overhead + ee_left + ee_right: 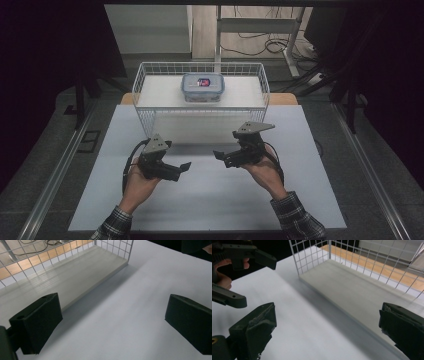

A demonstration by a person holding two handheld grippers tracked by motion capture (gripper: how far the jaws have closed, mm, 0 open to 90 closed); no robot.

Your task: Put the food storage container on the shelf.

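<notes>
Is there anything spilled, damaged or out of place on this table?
Nothing stands out. The lidded container sits flat inside the wire basket, and both hand-held grippers, left and right, are open over the bare table.

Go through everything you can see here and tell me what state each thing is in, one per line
Left claw: open, holding nothing, above the table.
Right claw: open, holding nothing, above the table.
Lidded plastic container: closed, inside the basket.
White wire basket: upright, open top, at the table's far edge.
</notes>
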